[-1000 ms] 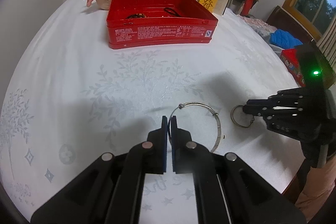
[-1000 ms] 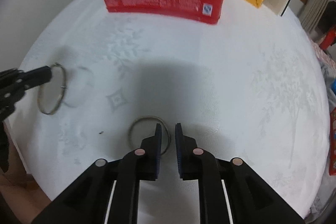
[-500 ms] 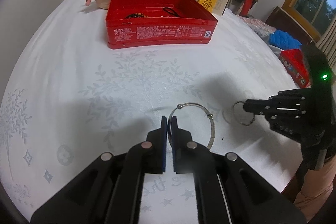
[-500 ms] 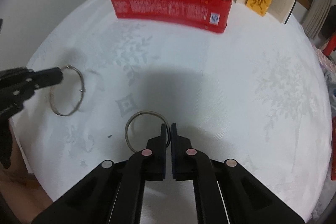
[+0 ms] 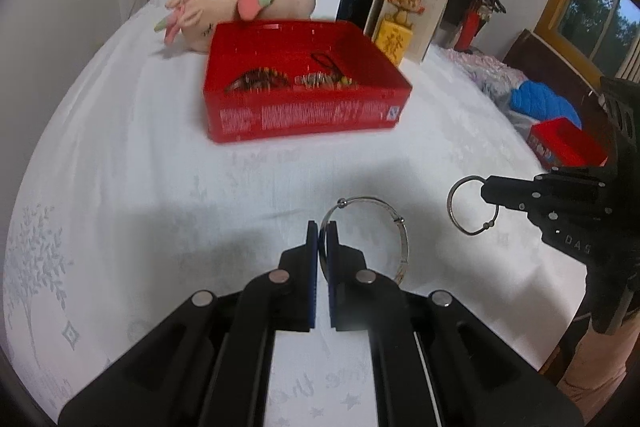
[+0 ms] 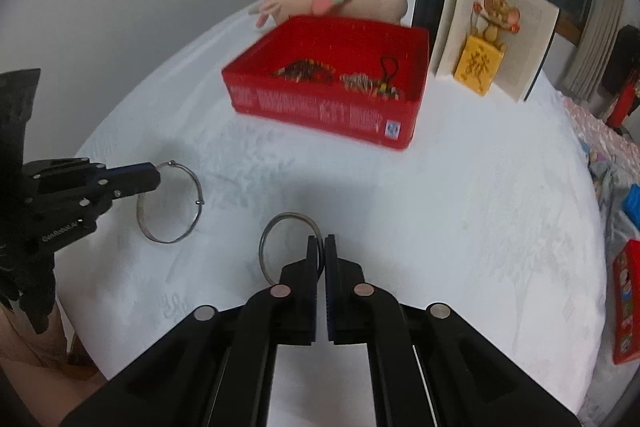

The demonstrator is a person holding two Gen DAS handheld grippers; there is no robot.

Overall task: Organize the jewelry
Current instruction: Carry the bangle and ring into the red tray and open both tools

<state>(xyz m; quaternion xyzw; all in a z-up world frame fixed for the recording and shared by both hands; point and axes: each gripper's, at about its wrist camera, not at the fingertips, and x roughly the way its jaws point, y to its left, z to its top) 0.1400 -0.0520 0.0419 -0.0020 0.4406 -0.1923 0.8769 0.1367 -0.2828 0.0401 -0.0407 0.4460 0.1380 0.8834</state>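
The left gripper (image 5: 322, 231) was pinched on the rim of a thin silver bangle (image 5: 394, 227), its fingers pressed together with only the wire between them. The right gripper (image 6: 321, 246) was likewise clamped on a smaller, thicker ring (image 6: 267, 239). Both hoops hung clear of the white cloth (image 5: 120, 187), each held by one edge so that the rest of the loop stood free in front of the fingers, probably so it could be dropped cleanly into the red tin (image 5: 304, 115).

From the right wrist view, the bangle (image 6: 170, 203) faced almost broadside, its plane near upright and its open loop hanging below and beyond the left fingertips. The ring stuck out to the left of its gripper, plane also close to vertical; being round, neither had a real long axis.

The tin sat well ahead of both grippers, lid off, with beaded pieces (image 6: 304, 71) already inside. A plush toy (image 5: 244, 3) and a book (image 6: 492, 39) stood behind it. Judging by this, both pieces were picked up and the carry to the tin remained.
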